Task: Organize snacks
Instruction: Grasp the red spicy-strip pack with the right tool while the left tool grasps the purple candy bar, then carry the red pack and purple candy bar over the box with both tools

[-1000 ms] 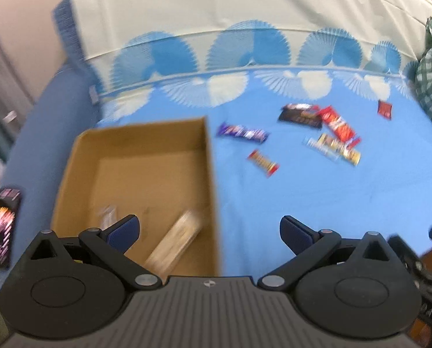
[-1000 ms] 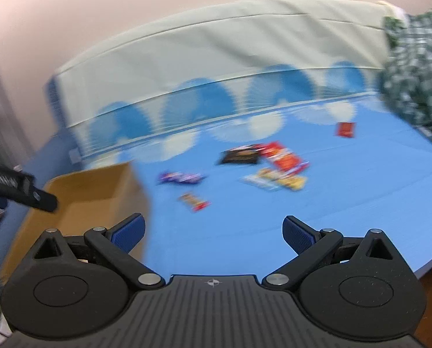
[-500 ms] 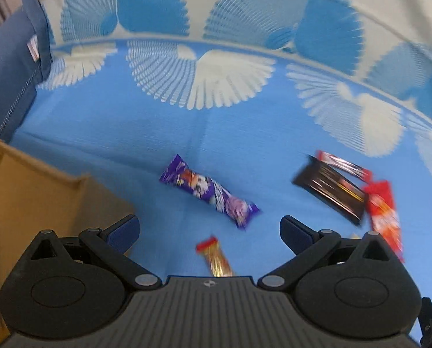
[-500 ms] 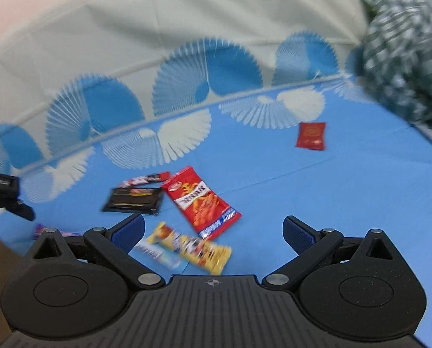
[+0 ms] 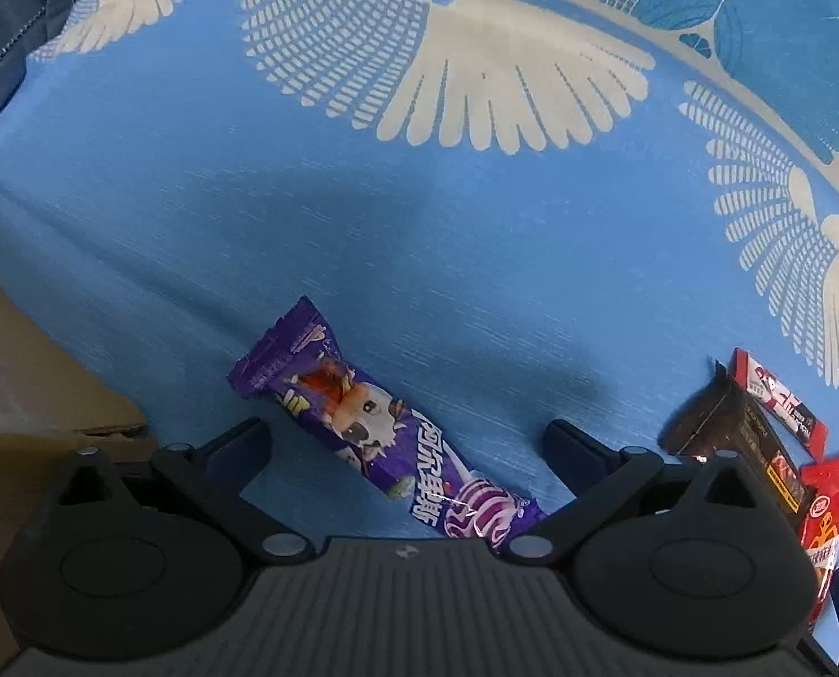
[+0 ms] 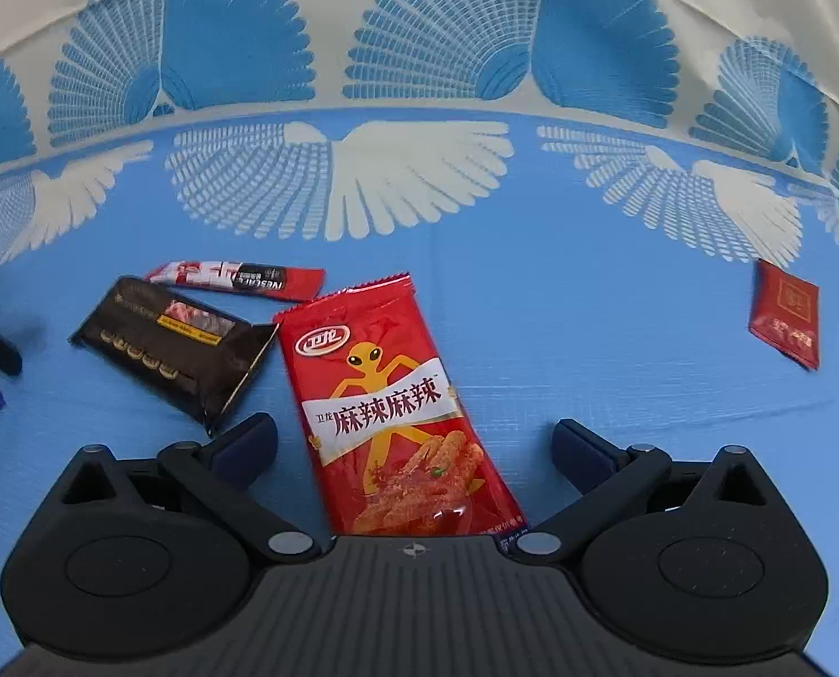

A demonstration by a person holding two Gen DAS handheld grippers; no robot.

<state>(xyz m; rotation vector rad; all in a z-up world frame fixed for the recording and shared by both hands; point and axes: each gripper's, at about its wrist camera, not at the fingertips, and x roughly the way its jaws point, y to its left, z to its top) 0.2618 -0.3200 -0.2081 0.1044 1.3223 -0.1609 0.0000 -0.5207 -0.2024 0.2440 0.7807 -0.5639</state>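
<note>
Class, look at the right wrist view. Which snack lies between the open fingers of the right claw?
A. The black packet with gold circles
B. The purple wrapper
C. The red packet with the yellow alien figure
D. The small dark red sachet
C: the red packet with the yellow alien figure lies lengthwise between the spread fingers of the right claw, while the black packet sits off to the left.

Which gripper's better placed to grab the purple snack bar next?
Left. The left gripper is open, with the purple snack bar lying between its fingers. The right gripper is open over the red spicy-strip packet instead.
</note>
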